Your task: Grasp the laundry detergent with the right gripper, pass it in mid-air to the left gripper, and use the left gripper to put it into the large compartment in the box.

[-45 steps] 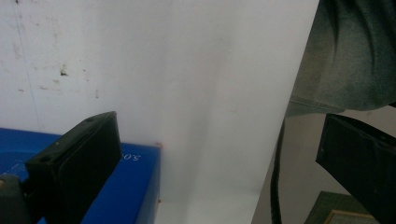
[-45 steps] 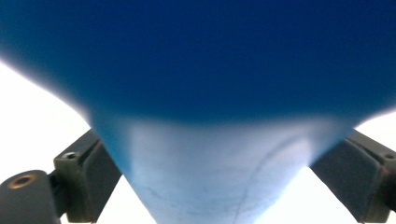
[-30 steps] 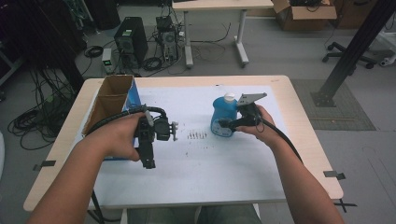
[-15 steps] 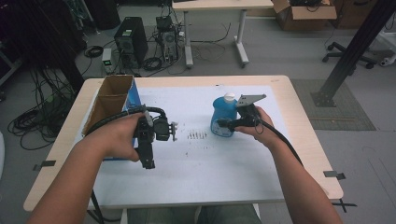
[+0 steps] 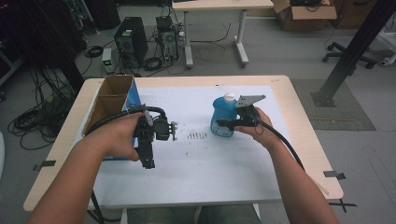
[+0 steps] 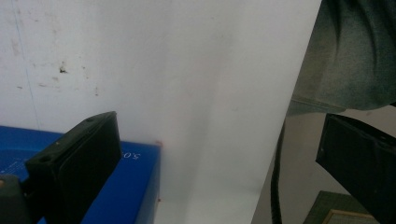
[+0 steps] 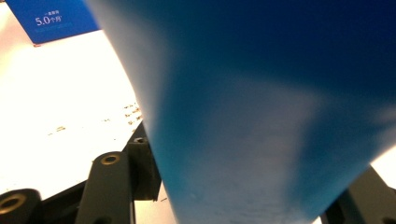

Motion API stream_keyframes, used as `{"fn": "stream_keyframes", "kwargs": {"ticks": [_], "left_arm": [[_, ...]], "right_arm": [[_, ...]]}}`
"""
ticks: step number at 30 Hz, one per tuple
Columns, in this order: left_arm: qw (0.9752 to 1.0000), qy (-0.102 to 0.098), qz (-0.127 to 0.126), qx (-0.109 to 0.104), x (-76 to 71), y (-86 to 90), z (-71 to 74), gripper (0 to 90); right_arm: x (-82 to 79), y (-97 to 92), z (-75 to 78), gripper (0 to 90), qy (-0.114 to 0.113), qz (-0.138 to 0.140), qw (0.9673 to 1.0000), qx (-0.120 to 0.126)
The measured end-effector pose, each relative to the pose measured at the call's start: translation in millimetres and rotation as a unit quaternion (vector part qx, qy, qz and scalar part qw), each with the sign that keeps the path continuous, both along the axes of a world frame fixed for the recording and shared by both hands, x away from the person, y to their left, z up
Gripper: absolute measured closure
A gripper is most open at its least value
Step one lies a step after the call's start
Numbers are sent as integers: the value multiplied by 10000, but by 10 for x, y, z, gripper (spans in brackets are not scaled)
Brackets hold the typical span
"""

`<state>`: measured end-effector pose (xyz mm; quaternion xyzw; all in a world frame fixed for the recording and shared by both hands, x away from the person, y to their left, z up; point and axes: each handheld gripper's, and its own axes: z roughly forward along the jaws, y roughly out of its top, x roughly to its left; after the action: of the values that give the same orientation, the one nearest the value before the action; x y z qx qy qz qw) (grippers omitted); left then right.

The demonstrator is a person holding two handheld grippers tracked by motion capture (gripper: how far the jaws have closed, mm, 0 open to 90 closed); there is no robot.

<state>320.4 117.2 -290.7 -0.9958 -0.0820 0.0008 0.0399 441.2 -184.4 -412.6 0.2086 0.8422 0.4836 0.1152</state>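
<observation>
A blue bottle (image 5: 223, 114) with a white cap stands upright right of the table's middle. My right gripper (image 5: 229, 123) comes at its lower body from the right, shut on it. In the right gripper view the bottle (image 7: 261, 93) sits between the two black jaws of that gripper (image 7: 238, 196). My left gripper (image 5: 147, 156) is held above the white sheet left of centre, pointing toward the person. In the left gripper view it (image 6: 217, 158) is open, jaws wide apart with nothing between them.
An open cardboard box (image 5: 112, 95) with a blue side (image 6: 135, 186) lies at the table's left, close to the left hand. Small dark marks (image 5: 196, 136) dot the white sheet between the grippers. The wooden table edge (image 5: 299, 116) runs just right of the right forearm.
</observation>
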Motion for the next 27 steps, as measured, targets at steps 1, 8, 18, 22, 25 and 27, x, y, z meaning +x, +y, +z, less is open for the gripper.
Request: {"fn": "stream_keyframes", "kwargs": {"ticks": [1, 8, 18, 22, 25, 27], "left_arm": [[10000, -10, -12, -6, 0, -2, 5, 4], [10000, -23, 10, -70, 12, -4, 34, 4], [9999, -68, -47, -122, 44, -78, 96, 4], [9998, -97, -65, -128, 51, -113, 161, 4], [9997, -135, -97, -156, 56, -142, 209, 4], [9997, -142, -109, -155, 61, -158, 231, 4]], "right_arm": [[3, -4, 4, 444, 17, 4, 10000, 5], [-28, -83, 234, 463, 32, 208, 9991, 363], [-248, -226, 893, 465, -342, 707, 9969, -74], [-336, -291, 1036, 464, -357, 959, 9948, -33], [-403, -310, 1105, 464, -344, 1217, 9919, -114], [-421, -309, 1116, 464, -345, 1287, 9910, -143]]}}
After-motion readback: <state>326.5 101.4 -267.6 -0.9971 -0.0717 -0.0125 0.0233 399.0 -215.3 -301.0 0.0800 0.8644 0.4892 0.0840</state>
